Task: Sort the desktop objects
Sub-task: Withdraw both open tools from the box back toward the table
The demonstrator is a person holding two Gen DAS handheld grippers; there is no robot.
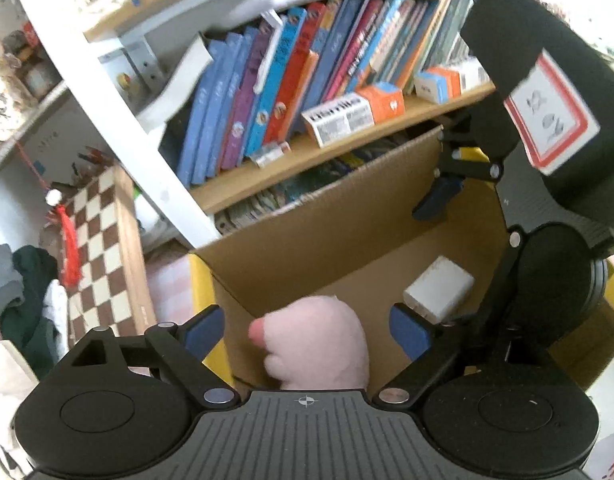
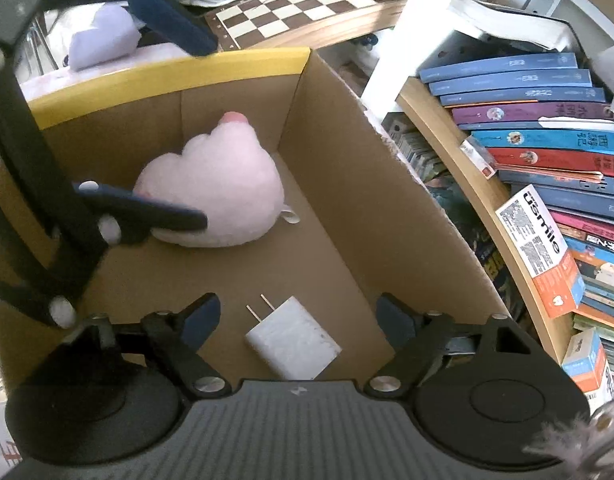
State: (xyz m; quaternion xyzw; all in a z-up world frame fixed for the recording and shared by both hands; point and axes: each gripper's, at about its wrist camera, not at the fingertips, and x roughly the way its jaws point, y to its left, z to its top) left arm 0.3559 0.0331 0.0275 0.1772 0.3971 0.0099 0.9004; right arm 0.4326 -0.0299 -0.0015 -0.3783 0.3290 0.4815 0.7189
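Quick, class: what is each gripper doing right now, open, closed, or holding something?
Left gripper: open, holding nothing; pink plush toy lies below.
Right gripper: open, holding nothing; white charger lies below.

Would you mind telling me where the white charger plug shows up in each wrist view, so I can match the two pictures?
Left wrist view: the white charger plug lies on the box floor, right of centre, beyond the pink plush toy.
Right wrist view: the plug is bottom centre, prongs pointing up-left, with the plush beyond it.
Shared landmark: the cardboard box holding both.
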